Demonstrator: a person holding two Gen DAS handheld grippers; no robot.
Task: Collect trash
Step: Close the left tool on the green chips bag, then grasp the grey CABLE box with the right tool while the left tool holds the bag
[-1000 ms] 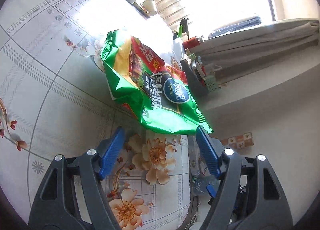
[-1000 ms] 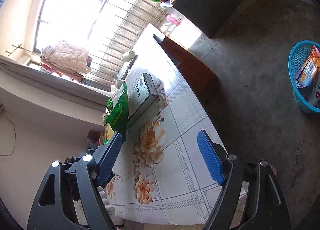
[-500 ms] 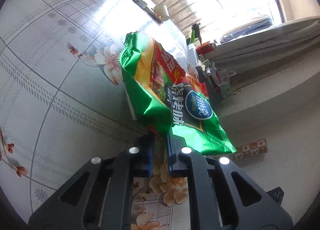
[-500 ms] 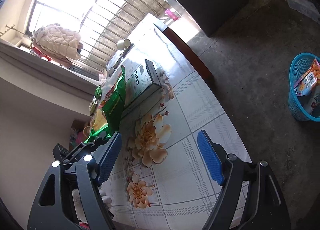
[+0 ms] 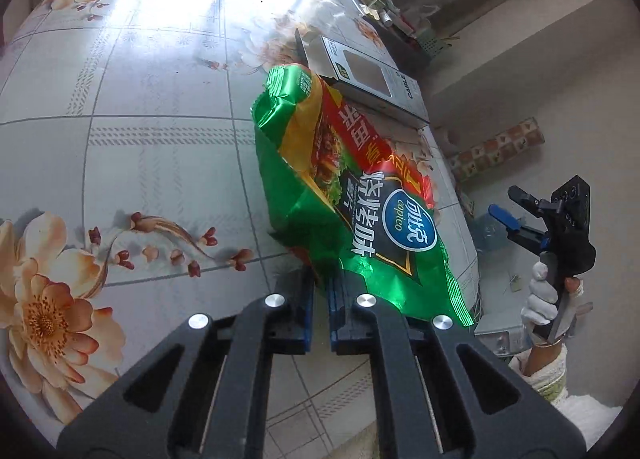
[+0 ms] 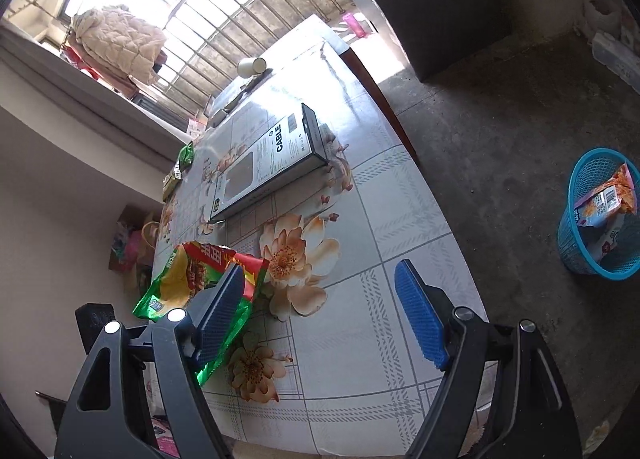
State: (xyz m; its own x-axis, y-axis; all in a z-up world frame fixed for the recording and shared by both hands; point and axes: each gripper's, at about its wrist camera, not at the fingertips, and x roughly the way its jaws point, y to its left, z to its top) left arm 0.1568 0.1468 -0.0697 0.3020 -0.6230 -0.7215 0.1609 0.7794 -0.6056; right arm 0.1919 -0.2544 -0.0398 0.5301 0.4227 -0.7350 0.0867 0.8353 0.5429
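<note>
A: Where the crinkled green foil snack bag [image 5: 352, 195] lies beside the grey cable box [image 5: 368, 75], left tongs [image 5: 319, 311] clamp its corner.

B: Light, limp, slippery; right tongs [image 6: 320, 319] gape empty.

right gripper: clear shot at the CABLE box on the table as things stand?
Probably yes. The right gripper is open and empty, and only bare tablecloth lies between it and the CABLE box. The green snack bag, held by the left gripper, sits off to the side.
</note>
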